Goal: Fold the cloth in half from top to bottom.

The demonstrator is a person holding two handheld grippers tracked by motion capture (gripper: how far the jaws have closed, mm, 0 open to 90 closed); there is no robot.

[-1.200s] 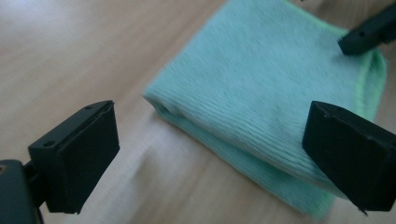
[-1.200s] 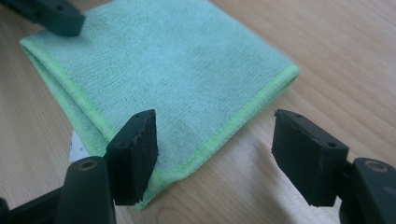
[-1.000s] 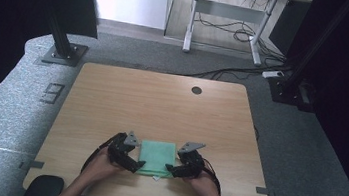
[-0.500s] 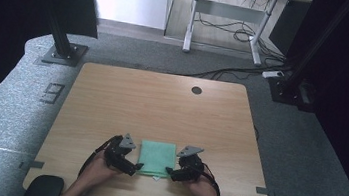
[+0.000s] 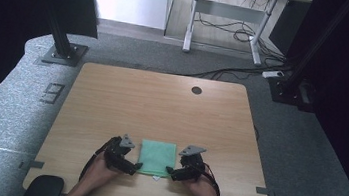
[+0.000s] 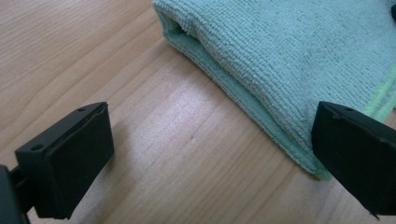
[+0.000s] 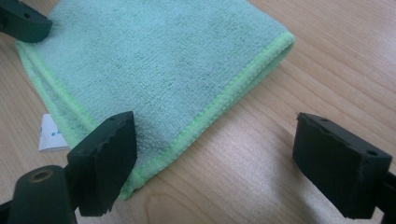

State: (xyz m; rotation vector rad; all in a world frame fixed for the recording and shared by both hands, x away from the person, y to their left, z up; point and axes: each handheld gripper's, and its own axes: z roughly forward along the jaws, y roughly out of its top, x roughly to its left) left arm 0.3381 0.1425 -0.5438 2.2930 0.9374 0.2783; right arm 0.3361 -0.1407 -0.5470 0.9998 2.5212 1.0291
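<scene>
A folded green microfibre cloth (image 5: 157,157) lies flat on the wooden table (image 5: 161,106) near its front edge. My left gripper (image 5: 133,166) is at the cloth's near left corner and my right gripper (image 5: 172,171) at its near right corner. In the left gripper view the jaws stand wide open (image 6: 210,158), with the cloth's folded edge (image 6: 289,51) running toward the right jaw. In the right gripper view the open jaws (image 7: 219,158) straddle the cloth's stitched corner (image 7: 154,60). A small white tag (image 7: 51,133) sticks out from under the cloth.
A round cable hole (image 5: 196,90) sits near the table's far edge. Beyond the table are grey carpet, black frame posts (image 5: 59,33), and another desk's legs with cables (image 5: 231,32).
Both grippers have slid slightly toward the near edge of the table, settling at the cloth's near corners. The cloth itself has not moved.
</scene>
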